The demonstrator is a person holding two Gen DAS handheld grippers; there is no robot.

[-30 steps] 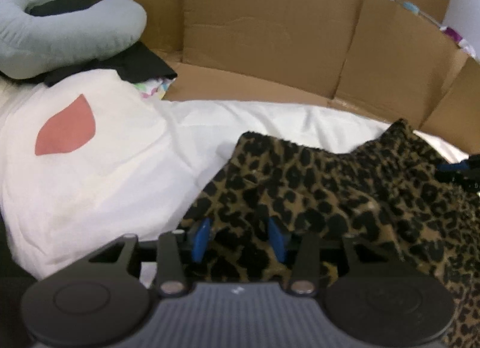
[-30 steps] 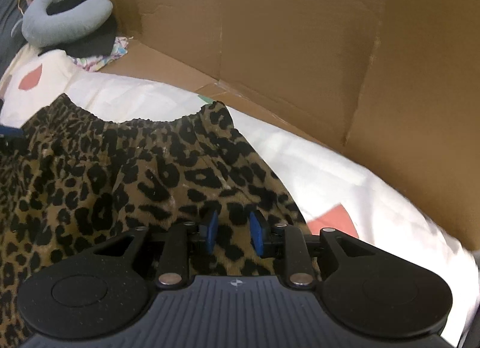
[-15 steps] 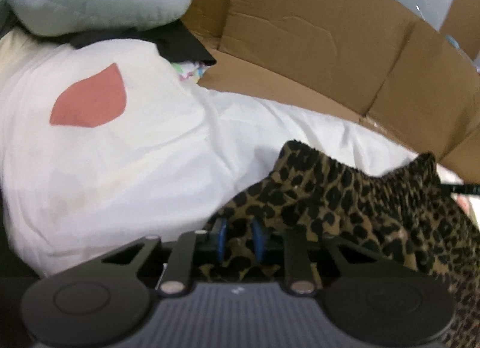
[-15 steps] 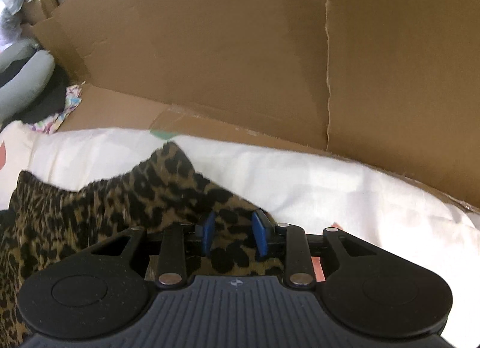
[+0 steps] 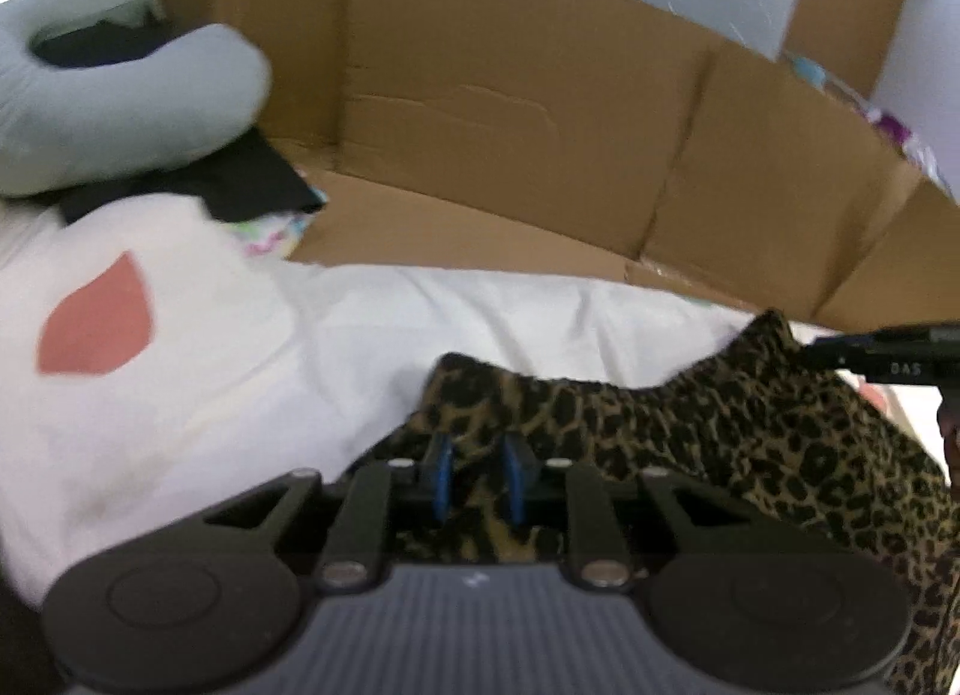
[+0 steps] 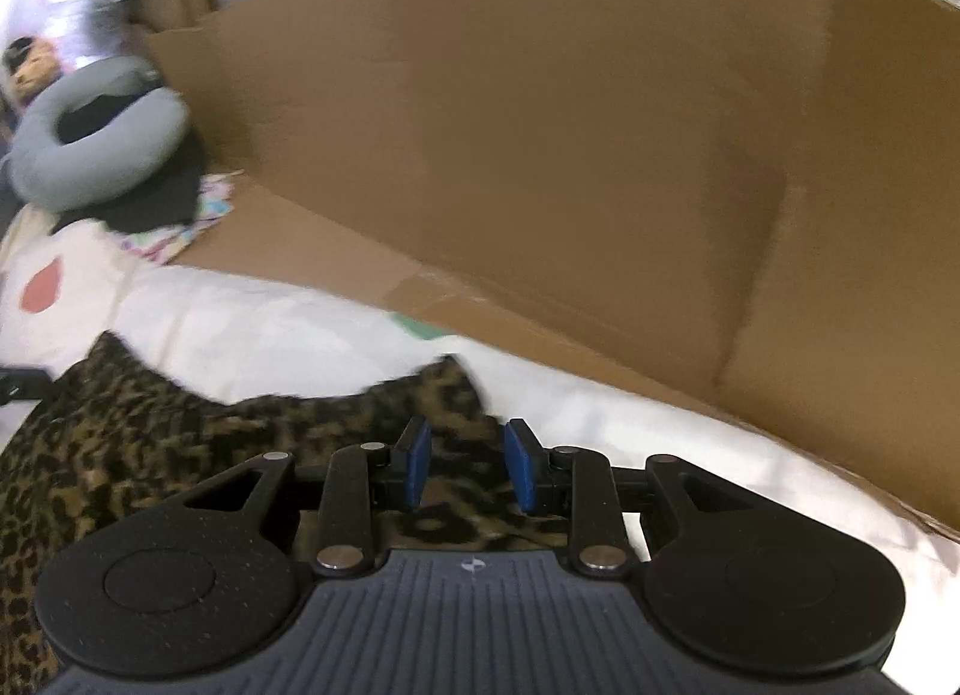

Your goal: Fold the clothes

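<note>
A leopard-print garment (image 5: 720,431) lies on a white sheet (image 5: 540,311), its far edge raised at two corners. My left gripper (image 5: 477,479) is shut on the garment's left corner, with fabric bunched between the blue pads. At the opposite corner, my right gripper (image 6: 465,467) is shut on the same garment (image 6: 150,443), and cloth fills the gap between its pads. The right gripper's dark body (image 5: 888,362) shows at the left wrist view's right edge, next to the raised corner. The near part of the garment is hidden under both gripper bodies.
A cardboard wall (image 5: 510,125) (image 6: 540,155) stands close behind the sheet and bends around the right side. A grey neck pillow (image 5: 120,101) rests on black cloth (image 5: 240,185) at the far left. The sheet carries a red petal-shaped patch (image 5: 96,323).
The left gripper went from open to shut on the garment's corner. Both grippers have lifted the garment's far edge, so it now peaks at two corners instead of lying flat.
</note>
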